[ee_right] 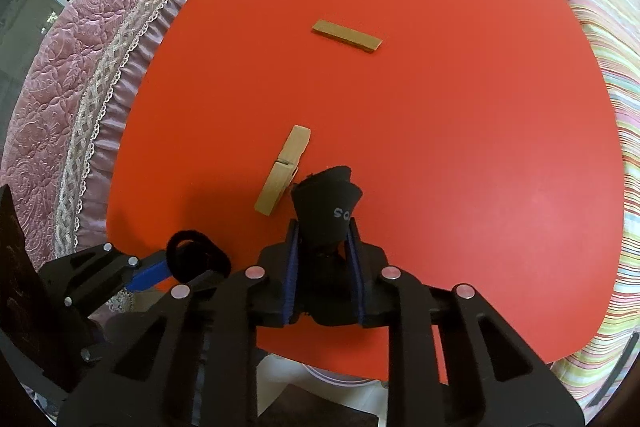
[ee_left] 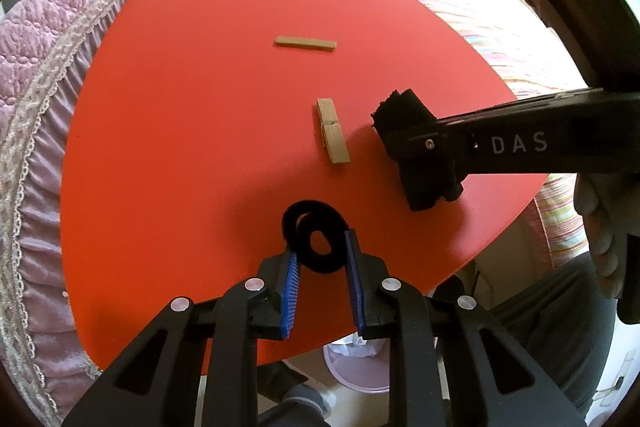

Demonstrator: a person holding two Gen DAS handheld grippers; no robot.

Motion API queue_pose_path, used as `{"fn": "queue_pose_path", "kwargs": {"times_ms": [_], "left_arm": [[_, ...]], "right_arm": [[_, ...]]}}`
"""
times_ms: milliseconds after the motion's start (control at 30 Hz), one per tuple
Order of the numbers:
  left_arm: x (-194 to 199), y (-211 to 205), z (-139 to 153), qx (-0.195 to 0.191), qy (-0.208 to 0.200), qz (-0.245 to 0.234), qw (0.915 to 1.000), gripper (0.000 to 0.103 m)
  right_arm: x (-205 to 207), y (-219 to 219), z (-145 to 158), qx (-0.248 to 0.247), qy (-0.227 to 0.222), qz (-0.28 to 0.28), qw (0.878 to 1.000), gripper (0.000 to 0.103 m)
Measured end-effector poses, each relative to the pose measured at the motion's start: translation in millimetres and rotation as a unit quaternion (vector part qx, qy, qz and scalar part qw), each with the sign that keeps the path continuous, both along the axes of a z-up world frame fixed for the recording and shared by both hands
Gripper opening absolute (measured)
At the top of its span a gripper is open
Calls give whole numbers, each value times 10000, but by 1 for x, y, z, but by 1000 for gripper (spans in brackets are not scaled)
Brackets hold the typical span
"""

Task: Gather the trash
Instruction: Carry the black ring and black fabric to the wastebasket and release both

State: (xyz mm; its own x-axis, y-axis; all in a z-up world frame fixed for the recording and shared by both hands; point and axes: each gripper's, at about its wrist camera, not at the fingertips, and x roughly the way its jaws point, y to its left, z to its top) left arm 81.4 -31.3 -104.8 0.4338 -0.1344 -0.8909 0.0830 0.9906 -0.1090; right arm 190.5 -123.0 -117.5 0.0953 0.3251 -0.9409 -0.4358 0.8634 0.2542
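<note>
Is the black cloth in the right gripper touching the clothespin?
Cannot tell. In the right wrist view the cloth overlaps the clothespin edge; in the left wrist view red table shows between them, but the cloth may hang above.

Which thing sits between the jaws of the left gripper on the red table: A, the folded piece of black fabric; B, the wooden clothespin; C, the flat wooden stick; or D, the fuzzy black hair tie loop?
D: the fuzzy black hair tie loop is pinched between the blue pads of the left gripper, while the wooden clothespin lies apart on the red table.
</note>
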Motion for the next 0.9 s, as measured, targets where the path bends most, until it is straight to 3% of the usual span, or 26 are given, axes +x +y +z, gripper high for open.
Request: {"fn": "queue_pose_path", "kwargs": {"times_ms": [400, 700, 900], "left_arm": [[-20, -3, 34, 3, -374, 5, 9993, 21], [-55, -12, 68, -63, -771, -97, 9970, 21], [-81, -23, 82, -145, -926, -224, 9953, 21]], "right_arm": [[-22, -27, 38, 176, -521, 132, 9984, 21], [-79, -57, 83, 461, -1099, 424, 9920, 21], [-122, -74, 97, 590, -1263, 629, 9882, 21]]}}
